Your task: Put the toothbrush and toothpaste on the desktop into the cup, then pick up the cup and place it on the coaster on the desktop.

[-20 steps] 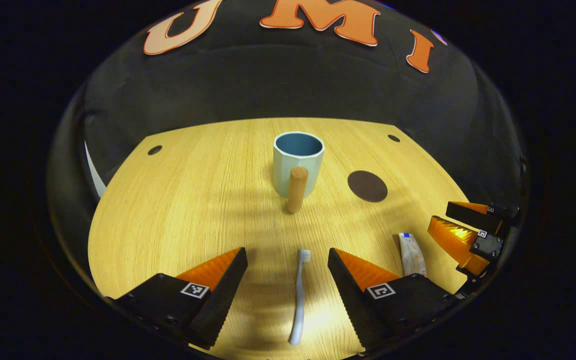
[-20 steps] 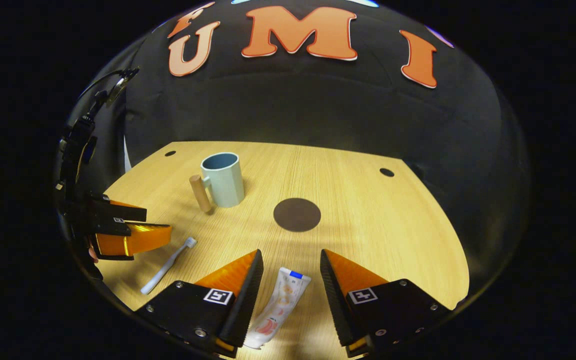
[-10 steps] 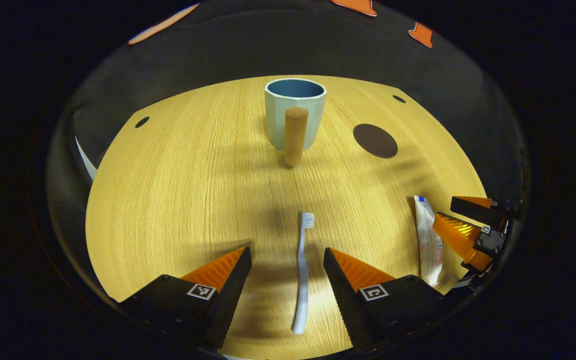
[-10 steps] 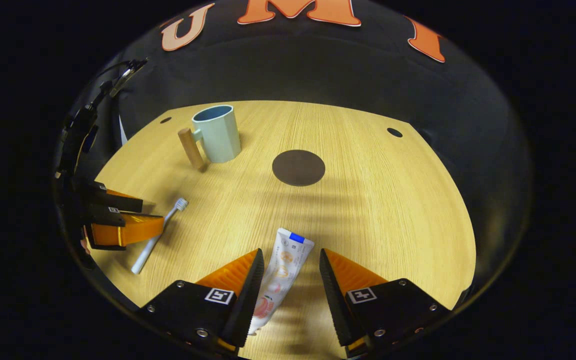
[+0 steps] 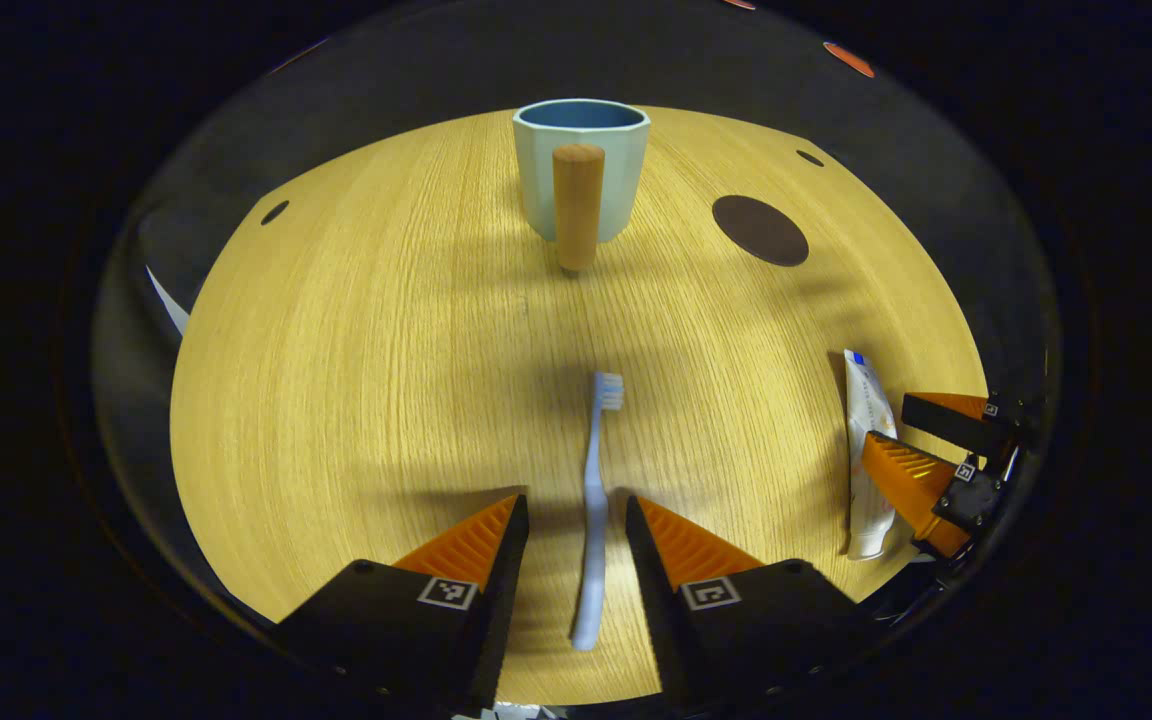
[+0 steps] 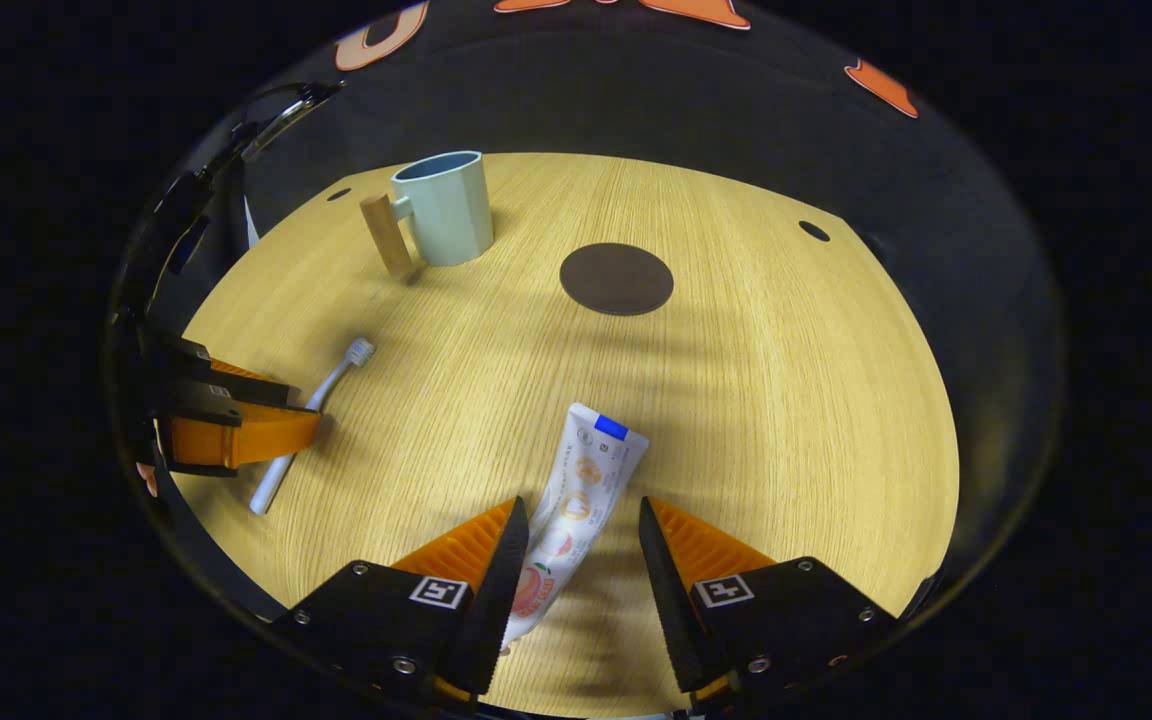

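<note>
The toothbrush (image 5: 593,500) lies flat on the table (image 5: 356,380) between the spread fingers of the left gripper (image 5: 576,515), ungripped. The toothpaste (image 6: 576,510) lies likewise inside the released right gripper (image 6: 576,525). The cup (image 5: 582,165) stands at twelve o'clock, the coaster (image 5: 760,230) at one. A thin handle could be pinched off-centre and swing, or the tube be squeezed crooked.
</note>
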`<state>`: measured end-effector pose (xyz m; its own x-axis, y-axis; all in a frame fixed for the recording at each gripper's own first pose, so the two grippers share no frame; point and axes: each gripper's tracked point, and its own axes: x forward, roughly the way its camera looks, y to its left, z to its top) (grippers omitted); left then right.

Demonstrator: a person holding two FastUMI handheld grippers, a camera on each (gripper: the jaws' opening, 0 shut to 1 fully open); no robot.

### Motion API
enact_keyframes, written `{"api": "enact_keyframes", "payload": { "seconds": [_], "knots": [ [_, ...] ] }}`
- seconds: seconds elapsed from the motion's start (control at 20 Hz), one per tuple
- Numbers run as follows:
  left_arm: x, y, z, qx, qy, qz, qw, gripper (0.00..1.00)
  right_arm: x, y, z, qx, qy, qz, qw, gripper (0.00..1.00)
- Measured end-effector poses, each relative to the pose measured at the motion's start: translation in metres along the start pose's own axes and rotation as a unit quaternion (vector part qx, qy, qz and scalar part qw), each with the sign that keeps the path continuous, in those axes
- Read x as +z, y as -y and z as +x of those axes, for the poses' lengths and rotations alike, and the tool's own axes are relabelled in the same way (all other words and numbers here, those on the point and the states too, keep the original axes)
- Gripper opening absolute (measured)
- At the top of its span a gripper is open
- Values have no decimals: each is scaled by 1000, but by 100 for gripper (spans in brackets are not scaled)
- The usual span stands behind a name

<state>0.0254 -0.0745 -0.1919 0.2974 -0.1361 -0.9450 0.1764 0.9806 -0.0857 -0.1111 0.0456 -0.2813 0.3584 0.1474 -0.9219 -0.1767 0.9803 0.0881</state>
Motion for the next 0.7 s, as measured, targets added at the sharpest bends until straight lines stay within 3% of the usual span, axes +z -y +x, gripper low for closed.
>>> {"api": "enact_keyframes", "payload": {
  "seconds": [0.1, 0.2, 0.25, 0.4, 0.45, 0.5, 0.7],
  "knots": [
    [2, 4, 2, 5, 3, -2, 1000, 54, -1, -3, 3, 3, -6, 4, 1000, 68],
    [3, -8, -3, 7, 6, -13, 1000, 53, 4, -5, 7, 2, 0, 9, 1000, 57],
    [6, -10, -6, 7, 4, -13, 1000, 22, 6, -4, 7, 5, 1, 13, 1000, 53],
    [12, -3, -4, 10, 6, -17, 1000, 19, 13, -11, 4, 37, 10, 36, 999, 33],
    [12, -1, -8, 9, 7, -20, 1000, 11, 13, -13, 6, 50, 10, 27, 998, 30],
    [15, -3, -8, 5, 12, -25, 1000, 10, 13, -13, 6, 59, 12, 22, 998, 31],
    [22, -3, -8, -3, 22, -33, 999, 7, 16, -23, 4, 83, 32, -8, 996, 12]
  ]
}}
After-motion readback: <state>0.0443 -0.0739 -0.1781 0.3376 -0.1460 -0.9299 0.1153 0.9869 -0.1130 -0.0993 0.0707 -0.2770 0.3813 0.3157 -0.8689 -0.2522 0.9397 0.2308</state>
